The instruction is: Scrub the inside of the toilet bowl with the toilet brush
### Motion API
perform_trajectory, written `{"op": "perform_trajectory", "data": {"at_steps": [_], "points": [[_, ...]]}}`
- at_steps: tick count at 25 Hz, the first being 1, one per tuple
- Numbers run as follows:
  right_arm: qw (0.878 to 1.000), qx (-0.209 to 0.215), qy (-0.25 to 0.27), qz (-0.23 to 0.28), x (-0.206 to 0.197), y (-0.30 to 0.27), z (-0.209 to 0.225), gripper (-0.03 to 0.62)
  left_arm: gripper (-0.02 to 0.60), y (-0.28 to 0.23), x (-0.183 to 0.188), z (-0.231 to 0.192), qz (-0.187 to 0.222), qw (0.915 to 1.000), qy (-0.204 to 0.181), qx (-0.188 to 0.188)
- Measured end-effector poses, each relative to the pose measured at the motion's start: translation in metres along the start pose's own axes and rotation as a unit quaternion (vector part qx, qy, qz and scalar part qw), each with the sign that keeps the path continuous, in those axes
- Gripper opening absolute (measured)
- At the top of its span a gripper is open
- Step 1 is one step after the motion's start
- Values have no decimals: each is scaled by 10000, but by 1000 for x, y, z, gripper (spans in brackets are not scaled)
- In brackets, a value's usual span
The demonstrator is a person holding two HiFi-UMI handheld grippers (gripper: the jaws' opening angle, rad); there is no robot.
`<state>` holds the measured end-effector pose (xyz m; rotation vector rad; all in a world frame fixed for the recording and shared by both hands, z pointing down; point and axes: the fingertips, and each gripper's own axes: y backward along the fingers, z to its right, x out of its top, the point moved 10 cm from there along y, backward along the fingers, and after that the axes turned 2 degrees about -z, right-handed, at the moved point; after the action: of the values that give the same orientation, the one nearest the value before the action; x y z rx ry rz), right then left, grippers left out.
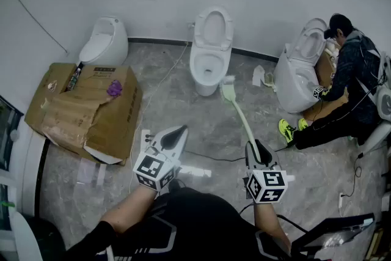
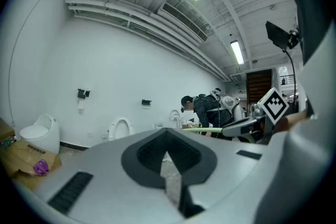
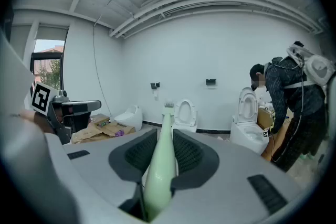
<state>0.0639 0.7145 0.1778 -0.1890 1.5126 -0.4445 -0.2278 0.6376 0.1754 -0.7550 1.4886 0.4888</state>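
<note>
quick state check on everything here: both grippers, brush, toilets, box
left gripper: jaws shut, empty
right gripper: jaws shut on toilet brush
toilet brush: held, head outside the bowl
middle toilet: lid up
right toilet: lid up
cardboard box: crushed, flaps open

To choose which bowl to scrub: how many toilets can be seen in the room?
3. The left toilet stands near the cardboard, the middle toilet has its lid raised, the right toilet is beside the crouching person. More may be hidden at the picture's edges.
</note>
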Motion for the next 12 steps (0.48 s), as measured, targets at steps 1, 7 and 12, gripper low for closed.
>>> {"op": "perform_trajectory", "data": {"at_steps": [1,7,12], "points": [[10000,4,7,11,0,0,2,101,9,-1,0,1,3,10000,0,-4],[10000,1,7,47,0,2,13,101,9,-8,-2,9,-22,10000,-59,0],[9998,74,-170,52,-4,4,26,101,9,-12,-4,19,-39,9999,-80,54]]}}
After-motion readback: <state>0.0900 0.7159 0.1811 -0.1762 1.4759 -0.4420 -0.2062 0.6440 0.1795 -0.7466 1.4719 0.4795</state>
